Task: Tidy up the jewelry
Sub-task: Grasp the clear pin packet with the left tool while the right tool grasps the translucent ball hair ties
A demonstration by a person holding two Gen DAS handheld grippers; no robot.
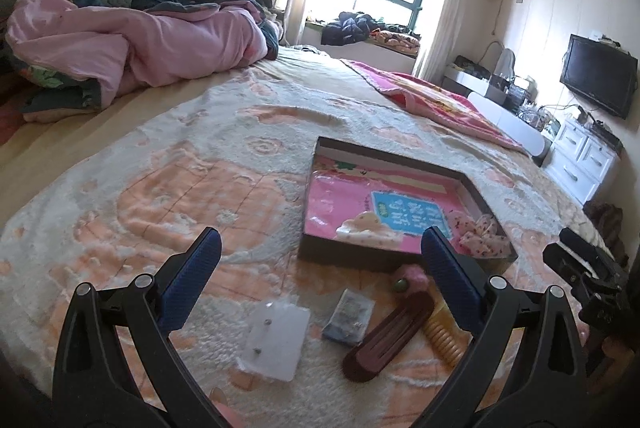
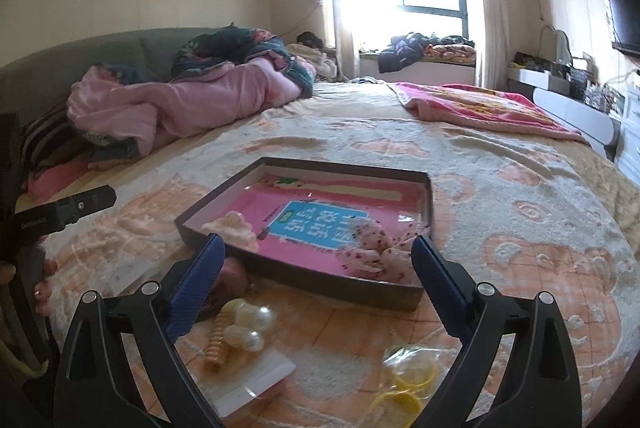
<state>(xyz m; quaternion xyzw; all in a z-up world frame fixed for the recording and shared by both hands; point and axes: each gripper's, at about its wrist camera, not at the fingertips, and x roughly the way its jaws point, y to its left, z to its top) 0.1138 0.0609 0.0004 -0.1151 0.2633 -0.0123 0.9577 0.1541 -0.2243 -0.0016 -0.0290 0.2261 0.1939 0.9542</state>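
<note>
One dark box (image 2: 304,282) lay on the bed blanket (image 2: 520,212), two fabric pieces inside. Both claws, left (image 1: 320,248) and right (image 2: 320,256), stood wide open and empty; pearl clip (image 2: 244,324) lay under the right one.

L gripper (image 1: 320,256) agape, R gripper (image 2: 318,260) agape
</note>
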